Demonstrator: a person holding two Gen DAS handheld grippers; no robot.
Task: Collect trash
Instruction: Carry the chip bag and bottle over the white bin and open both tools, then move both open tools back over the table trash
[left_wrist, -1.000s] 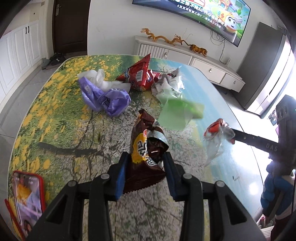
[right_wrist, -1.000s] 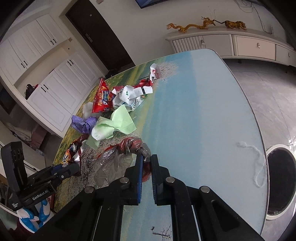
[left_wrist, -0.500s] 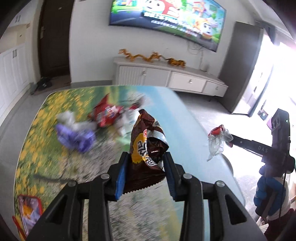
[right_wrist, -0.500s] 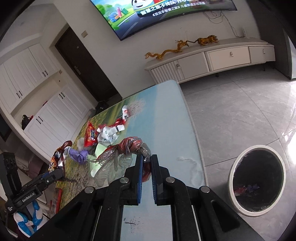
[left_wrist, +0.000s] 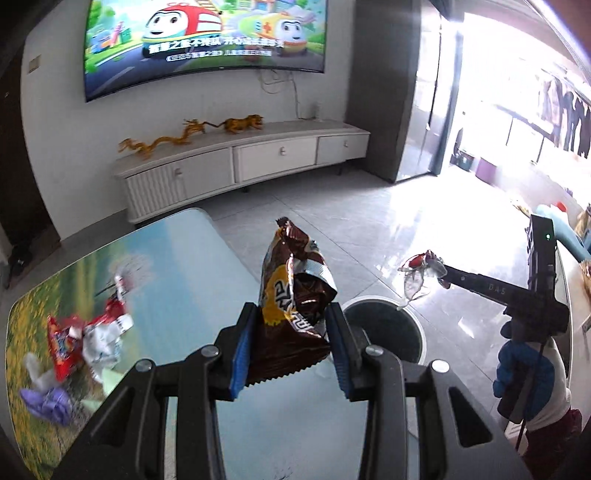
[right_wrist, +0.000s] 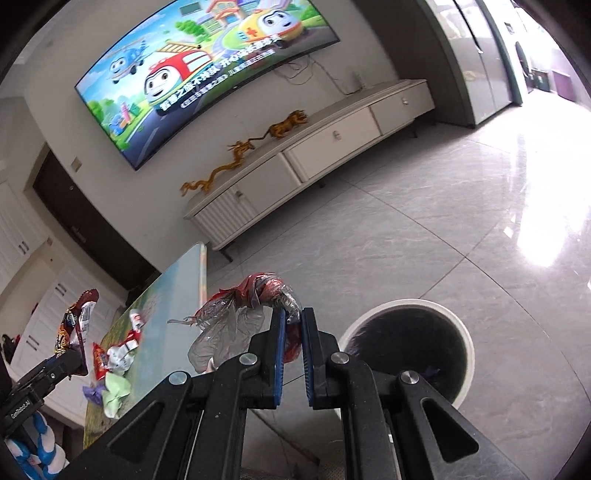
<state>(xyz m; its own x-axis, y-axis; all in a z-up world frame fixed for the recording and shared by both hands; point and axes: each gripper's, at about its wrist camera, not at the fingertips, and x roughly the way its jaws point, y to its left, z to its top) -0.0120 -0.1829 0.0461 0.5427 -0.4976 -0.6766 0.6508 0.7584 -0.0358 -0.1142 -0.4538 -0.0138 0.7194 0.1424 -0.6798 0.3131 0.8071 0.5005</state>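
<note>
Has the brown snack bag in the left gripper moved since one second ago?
Yes. The brown foil snack bag, earlier over the table's litter, now hangs past the landscape-printed table edge, beside the white round bin.

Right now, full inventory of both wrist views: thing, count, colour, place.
brown snack bag: 1, brown and yellow, in left gripper
clear wrapper: 1, clear and red, in right gripper
bin: 1, white rim, dark inside, on floor beside table
table: 1, landscape print
red packet: 1, red, on table
white wrappers: crumpled, count unclear, beside red packet
purple bag: 1, table's near-left edge
green paper: 1, on table
TV: 1, on wall
cabinet: 1, white, under TV
left gripper: black, blue pads
right gripper: black, blue pads
</note>
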